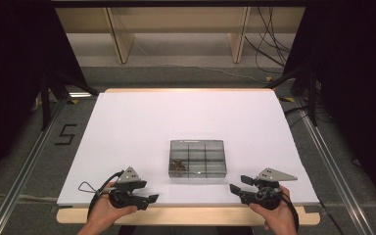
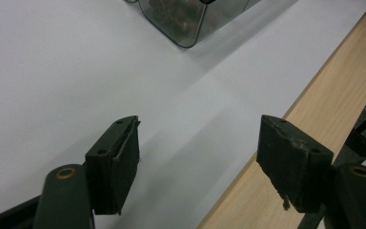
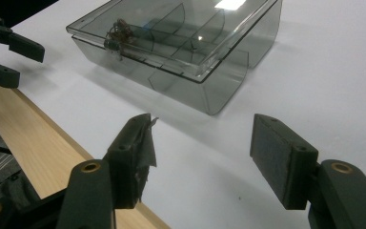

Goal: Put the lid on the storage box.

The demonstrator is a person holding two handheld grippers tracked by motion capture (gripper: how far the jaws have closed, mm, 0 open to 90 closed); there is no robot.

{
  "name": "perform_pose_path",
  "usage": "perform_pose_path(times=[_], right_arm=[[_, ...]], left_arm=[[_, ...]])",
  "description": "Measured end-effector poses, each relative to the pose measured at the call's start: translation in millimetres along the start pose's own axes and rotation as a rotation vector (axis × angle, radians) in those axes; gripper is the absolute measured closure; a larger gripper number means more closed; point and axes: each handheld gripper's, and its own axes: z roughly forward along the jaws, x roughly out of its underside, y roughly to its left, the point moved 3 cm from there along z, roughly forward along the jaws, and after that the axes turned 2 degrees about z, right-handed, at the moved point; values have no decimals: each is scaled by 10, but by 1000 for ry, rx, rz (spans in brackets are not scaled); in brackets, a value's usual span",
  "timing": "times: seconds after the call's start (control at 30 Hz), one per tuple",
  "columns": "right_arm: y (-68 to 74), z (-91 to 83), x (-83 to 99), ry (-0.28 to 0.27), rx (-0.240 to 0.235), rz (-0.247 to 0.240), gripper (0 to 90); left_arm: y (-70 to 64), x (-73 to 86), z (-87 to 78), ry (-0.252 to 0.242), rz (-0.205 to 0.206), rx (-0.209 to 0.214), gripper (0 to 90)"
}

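1. box point(image 1: 197, 157): clear smoky plastic w/ dividers, lid shut, sits flat on the white table point(image 1: 186, 117), near the front edge, roughly centred btwn the two grippers.
2. box contents: small brownish bits point(image 1: 178, 165) in the front-left compartment in the high view; other compartments look bare, though glare makes that hard to tell.
3. left gripper point(image 1: 152, 198): held in the person's left hand point(image 1: 108, 210) at the table's front-left, jaws spread wide, nothing btwn them. it points right, toward the box, and is apart from it.
4. left gripper view: the gripper point(image 2: 199, 143) hangs over the white top just beside the wood edge point(image 2: 314, 119); a rounded box corner point(image 2: 186, 24) shows at the top, well ahead of the jaws.
5. right gripper point(image 1: 239, 184): held in the right hand point(image 1: 276, 218) at front-right, jaws also spread, nothing held. it points left, toward the box, not touching.
6. right gripper view: the gripper point(image 3: 202, 138) faces a corner of the box point(image 3: 181, 47), near but w/ a gap; the bits point(image 3: 118, 32) sit at the box's far-left end. the left gripper's jaws point(image 3: 9, 57) show at the far left.
7. pads: torn edges on both grippers' left-side pads point(image 3: 143, 148) in their own views.
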Motion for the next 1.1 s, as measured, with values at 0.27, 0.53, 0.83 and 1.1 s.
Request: perform_pose_path(times=[0.27,0.53,0.83,1.1], right_arm=[[47,-61,70,14,1,33,405],[57,-114,160,40,17,26,388],[74,-167,227,40,13,-13,366],[142,-182,301,92,22,-80,337]], left_arm=[[-5,1,3,0,-1,0,308],[4,5,0,10,10,-2,308],[-2,2,2,6,6,-8,307],[5,-2,-1,18,25,2,302]])
